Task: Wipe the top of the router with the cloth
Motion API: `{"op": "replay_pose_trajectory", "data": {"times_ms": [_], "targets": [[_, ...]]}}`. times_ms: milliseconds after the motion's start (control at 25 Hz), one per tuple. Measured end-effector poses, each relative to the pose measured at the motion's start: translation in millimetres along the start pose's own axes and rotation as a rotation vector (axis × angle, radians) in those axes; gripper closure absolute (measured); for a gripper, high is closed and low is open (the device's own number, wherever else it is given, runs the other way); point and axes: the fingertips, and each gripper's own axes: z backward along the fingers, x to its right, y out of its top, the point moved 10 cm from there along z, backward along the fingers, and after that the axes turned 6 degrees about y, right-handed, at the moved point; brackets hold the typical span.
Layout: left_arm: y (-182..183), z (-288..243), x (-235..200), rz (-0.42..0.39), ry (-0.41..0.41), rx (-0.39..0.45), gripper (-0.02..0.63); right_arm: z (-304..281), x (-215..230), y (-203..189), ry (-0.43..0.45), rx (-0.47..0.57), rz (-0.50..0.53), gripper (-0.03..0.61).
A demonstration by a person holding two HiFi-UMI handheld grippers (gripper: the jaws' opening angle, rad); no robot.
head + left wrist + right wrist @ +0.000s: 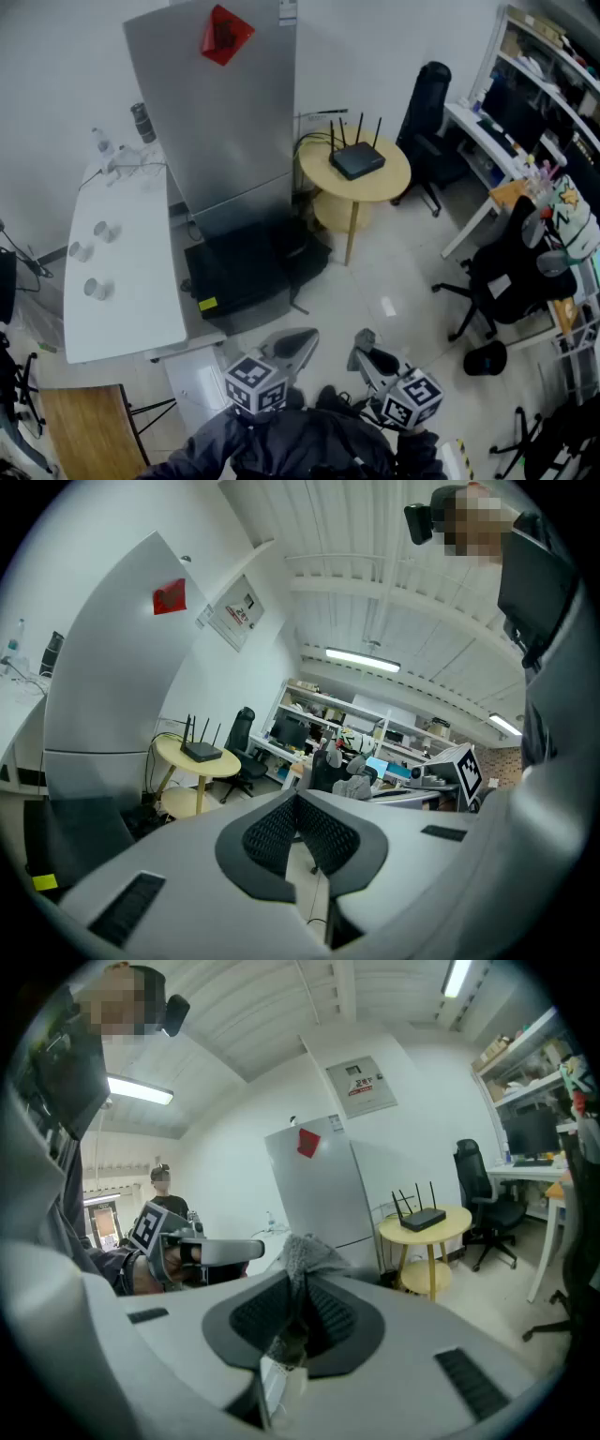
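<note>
Down at the bottom edge of the head view, both claws sit close to the person's body, well apart from the target. Right claw (364, 339) is clamped on a grey cloth (305, 1251); a tuft sticks up past the tips and more hangs between the pads. Left claw (305, 336) has its jaws together with nothing between them. The router (357, 160) sits on the round yellow bench (389, 183) across open floor, beside the grey fridge (234, 141), antennas up along its far edge. Wipe not started, no contact with the cloth yet. Key relation: the router lies ahead of the right claw and, in the right gripper view, off to the right of the jaw line (424, 1220). The cloth side looks marginally nearer. My read: walk in, swing the right claw right, drop onto the flat top in front of the antennas, then stroke along the casing's longer side.
</note>
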Motion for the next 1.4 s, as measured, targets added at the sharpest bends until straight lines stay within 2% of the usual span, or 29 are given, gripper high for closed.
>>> {"op": "replay_pose_trajectory", "data": {"times_ms": [280, 480, 600, 760, 1040, 1200, 1400], "targets": [[9, -38, -16, 0.012, 0.005, -0.011, 0.614, -13, 40, 14, 0.002, 0.004, -0.009, 0.508], [19, -92, -36, 0.0, 0.009, -0.029, 0.614, -29, 96, 29, 0.009, 0.015, -0.018, 0.508], [29, -146, -54, 0.002, 0.02, -0.045, 0.614, -46, 153, 42, 0.018, 0.016, -0.019, 0.508], [57, -243, -89, 0.008, 0.044, -0.043, 0.614, -79, 257, 77, 0.026, -0.006, 0.004, 0.508], [139, -400, -140, 0.033, 0.153, -0.018, 0.614, -127, 418, 157, 0.105, -0.081, 0.007, 0.508], [171, -450, -163, 0.039, 0.196, -0.027, 0.614, -164, 484, 186, 0.137, -0.112, 0.001, 0.508], [189, -493, -196, 0.058, 0.237, -0.049, 0.614, -218, 541, 209, 0.171, -0.141, 0.002, 0.508]]}}
